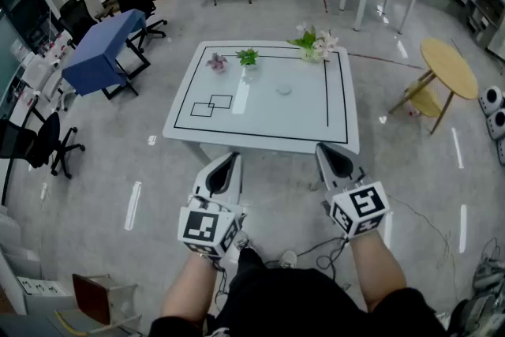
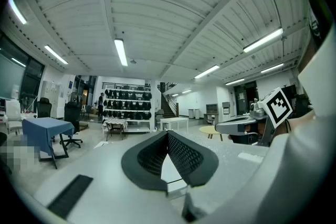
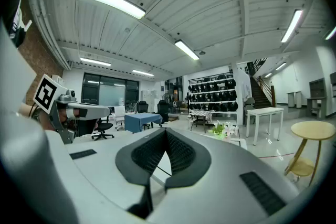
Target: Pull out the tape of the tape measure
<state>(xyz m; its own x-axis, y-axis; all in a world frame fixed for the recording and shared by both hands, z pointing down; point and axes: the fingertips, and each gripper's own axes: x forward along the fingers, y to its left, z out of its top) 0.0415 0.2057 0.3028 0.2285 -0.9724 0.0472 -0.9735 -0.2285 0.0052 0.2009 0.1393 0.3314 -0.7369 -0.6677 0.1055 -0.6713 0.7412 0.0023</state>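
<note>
Both your claws are pressed together on nothing: the left claw (image 1: 231, 160) and right claw (image 1: 327, 152) hang level, side by side, short of the near edge of the surface (image 1: 260, 126). The likely tape measure (image 1: 284, 90) is the small pale round thing lying right of centre on the surface, well apart from both claws. It is too small to tell which way its tape mouth points, and a round case shows no long axis from here. Expect a light, hard, smooth case that skids if merely tugged, so pinch the case with one claw and take the end hook with the other. The thin blade is probably stiff, yet kinks and springs back.
</note>
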